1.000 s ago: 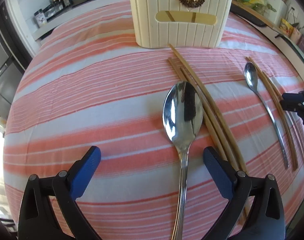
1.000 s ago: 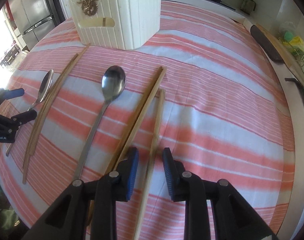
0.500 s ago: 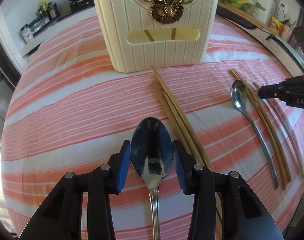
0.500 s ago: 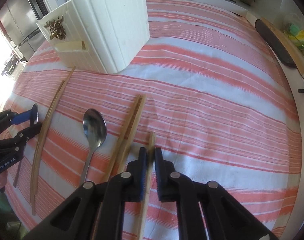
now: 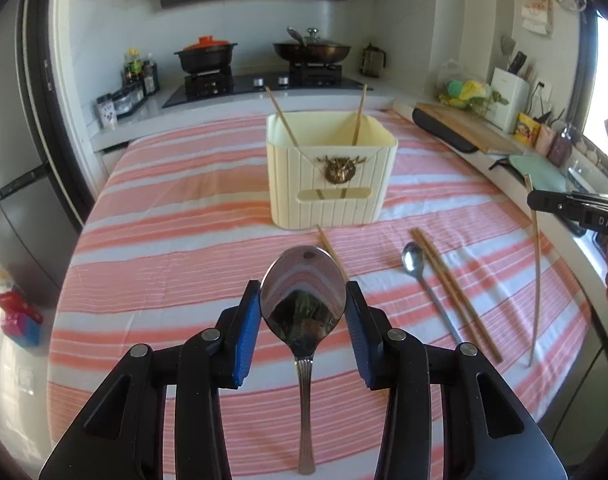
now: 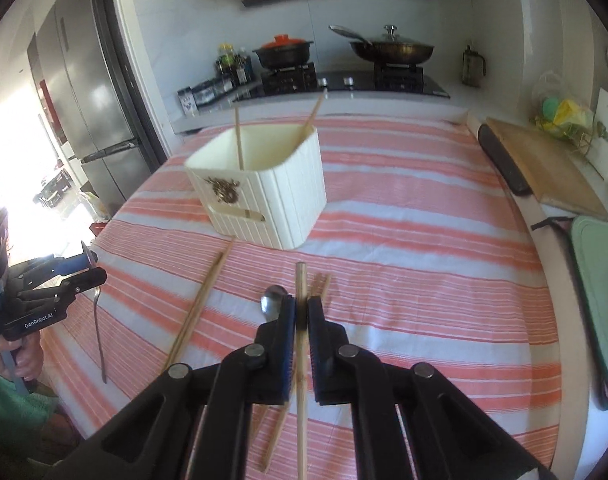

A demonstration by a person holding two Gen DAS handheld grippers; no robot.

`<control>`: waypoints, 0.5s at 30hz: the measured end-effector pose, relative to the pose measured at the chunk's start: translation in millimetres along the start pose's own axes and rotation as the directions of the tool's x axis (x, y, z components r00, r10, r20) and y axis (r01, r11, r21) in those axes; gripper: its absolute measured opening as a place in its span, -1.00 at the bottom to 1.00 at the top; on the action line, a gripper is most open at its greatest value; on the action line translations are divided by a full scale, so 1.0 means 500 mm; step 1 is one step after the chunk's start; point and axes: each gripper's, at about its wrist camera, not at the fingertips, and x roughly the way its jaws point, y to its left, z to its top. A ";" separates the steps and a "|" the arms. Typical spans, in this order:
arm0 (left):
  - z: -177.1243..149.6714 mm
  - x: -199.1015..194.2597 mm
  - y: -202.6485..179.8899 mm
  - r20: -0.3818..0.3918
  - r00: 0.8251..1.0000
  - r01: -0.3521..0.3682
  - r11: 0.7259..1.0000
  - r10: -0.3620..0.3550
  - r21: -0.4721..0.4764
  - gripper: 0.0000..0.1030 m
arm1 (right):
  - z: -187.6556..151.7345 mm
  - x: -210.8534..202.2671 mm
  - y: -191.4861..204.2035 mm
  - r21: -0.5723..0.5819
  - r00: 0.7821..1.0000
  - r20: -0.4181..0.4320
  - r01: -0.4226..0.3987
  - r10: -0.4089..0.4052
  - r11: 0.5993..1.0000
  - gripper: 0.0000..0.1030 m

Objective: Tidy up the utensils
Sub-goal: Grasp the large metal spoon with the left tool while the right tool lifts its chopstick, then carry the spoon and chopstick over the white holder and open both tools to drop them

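Note:
My left gripper (image 5: pixel 304 286) is shut on a large steel spoon (image 5: pixel 304 300), its bowl pinched between the blue pads and its handle hanging toward me, lifted off the striped cloth. My right gripper (image 6: pixel 301 300) is shut on one wooden chopstick (image 6: pixel 301 280), also raised; from the left wrist view that chopstick (image 5: pixel 536 272) hangs at the far right. The cream utensil holder (image 5: pixel 332 172) stands ahead with two chopsticks upright in it. On the cloth lie a smaller spoon (image 5: pixel 414 262), a pair of chopsticks (image 5: pixel 452 292) beside it, and more chopsticks (image 6: pixel 201 304) nearer the holder (image 6: pixel 259 188).
Behind the table runs a counter with a stove and two pots (image 5: pixel 207 56). A wooden cutting board (image 6: pixel 544 168) and a green mat (image 6: pixel 600 264) lie along the right edge. A fridge (image 6: pixel 87 100) stands at the left. A hand (image 6: pixel 19 352) holds the left gripper.
The left jaws closed on the big spoon's bowl and the right jaws on a chopstick. Both grippers then rose and tilted up, lifting their pieces off the cloth.

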 end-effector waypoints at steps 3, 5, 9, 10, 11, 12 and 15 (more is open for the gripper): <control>-0.006 -0.049 0.000 0.049 0.999 0.008 1.000 -0.007 -0.014 -0.20 | -0.007 -0.059 0.031 -0.008 0.997 0.070 -0.010 0.010 1.000 -0.87; -0.010 -0.075 0.001 0.078 0.997 0.015 0.999 -0.013 -0.028 -0.20 | -0.013 -0.095 0.045 -0.011 0.993 0.119 -0.014 0.015 1.000 -0.87; -0.004 -0.109 0.009 0.121 0.992 0.038 0.997 -0.029 -0.069 -0.20 | -0.019 -0.139 0.069 -0.025 0.981 0.195 -0.007 0.012 1.000 -0.87; 0.000 -0.112 0.010 0.129 0.991 0.043 0.996 -0.033 -0.076 -0.20 | -0.019 -0.149 0.072 -0.025 0.977 0.213 -0.005 0.010 1.000 -0.87; 0.004 -0.114 0.012 0.134 0.990 0.049 0.995 -0.038 -0.082 -0.20 | -0.017 -0.154 0.076 -0.025 0.973 0.229 -0.001 0.007 1.000 -0.87; 0.007 -0.118 0.014 0.140 0.989 0.054 0.995 -0.041 -0.087 -0.20 | -0.014 -0.159 0.079 -0.026 0.970 0.243 0.001 0.005 1.000 -0.87; 0.022 -0.124 0.022 0.155 0.986 0.072 0.992 -0.055 -0.103 -0.20 | 0.002 -0.167 0.084 -0.020 0.960 0.281 0.007 -0.001 1.000 -0.87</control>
